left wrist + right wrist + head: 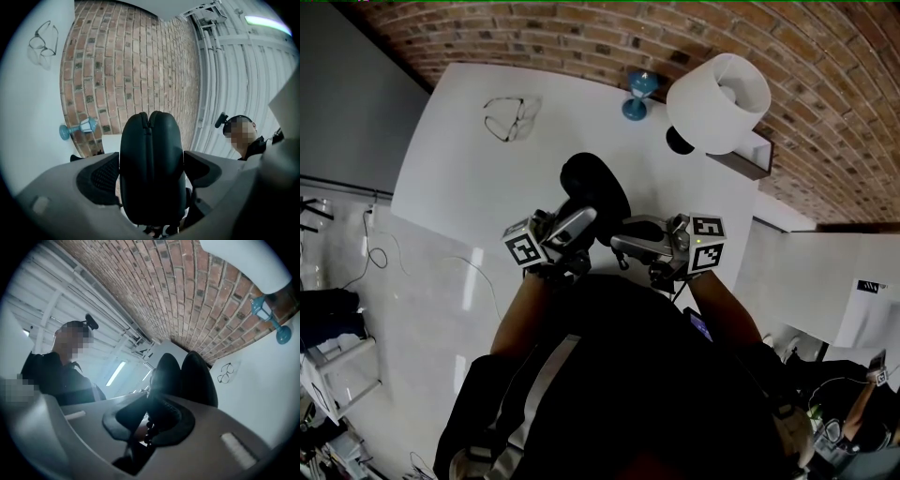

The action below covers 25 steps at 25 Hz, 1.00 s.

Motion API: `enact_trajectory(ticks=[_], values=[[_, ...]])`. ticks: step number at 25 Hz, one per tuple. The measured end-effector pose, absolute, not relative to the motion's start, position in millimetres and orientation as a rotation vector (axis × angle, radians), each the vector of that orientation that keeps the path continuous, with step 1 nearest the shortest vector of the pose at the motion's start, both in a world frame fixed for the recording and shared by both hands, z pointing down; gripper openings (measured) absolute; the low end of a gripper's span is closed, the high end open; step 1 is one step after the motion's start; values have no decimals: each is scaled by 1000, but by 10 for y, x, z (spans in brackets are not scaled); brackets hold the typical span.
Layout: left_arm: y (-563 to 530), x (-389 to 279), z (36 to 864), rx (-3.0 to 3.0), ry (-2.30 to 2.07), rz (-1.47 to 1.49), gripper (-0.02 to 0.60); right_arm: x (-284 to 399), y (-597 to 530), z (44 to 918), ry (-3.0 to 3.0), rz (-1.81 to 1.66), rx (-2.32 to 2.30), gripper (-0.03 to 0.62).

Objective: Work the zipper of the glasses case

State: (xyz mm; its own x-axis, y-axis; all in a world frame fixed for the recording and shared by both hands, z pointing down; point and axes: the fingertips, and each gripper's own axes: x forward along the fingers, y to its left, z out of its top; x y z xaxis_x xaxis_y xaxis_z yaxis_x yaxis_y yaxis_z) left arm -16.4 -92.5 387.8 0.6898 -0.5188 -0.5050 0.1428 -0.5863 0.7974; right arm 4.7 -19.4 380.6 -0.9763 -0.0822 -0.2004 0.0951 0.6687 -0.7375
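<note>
— What are you getting from the right gripper?
— I'm seeing its jaws pinching almost together on a dark beaded pull, right at the black glasses case.
— And beyond?
— Glasses are lying on the white bench. A blue ornament is standing near the brick wall.

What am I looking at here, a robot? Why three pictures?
No robot: a person holds a gripping tool in each hand. One picture comes from a camera on the person's head, looking down; the other two from cameras riding on each tool. The left tool grips a black oval zip-up glasses case; the right tool is pinched shut on what looks like its beaded zipper pull. On the white table are a thin-framed pair of glasses and a small blue lantern-shaped ornament, near a white lampshade.
</note>
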Motion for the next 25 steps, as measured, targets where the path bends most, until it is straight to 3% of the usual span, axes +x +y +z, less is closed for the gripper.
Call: enact_trajectory(ticks=[6,12,18,25], values=[[-876,-205,3922,1972,-300,-974,390,35,-180,3897,2666,-1254,-12,56],[-885,-359,4021,1907,-396,-1016,336,60,-224,4043,2787,-1192,-187,140],[-979,-579,4048,1857,-480,-1073,276,207,-332,4107,2834,-1127,-323,158],[-1100,-727,3994,1788,-526,-1118,272,257,-360,4192,2913,-1064,-387,158]])
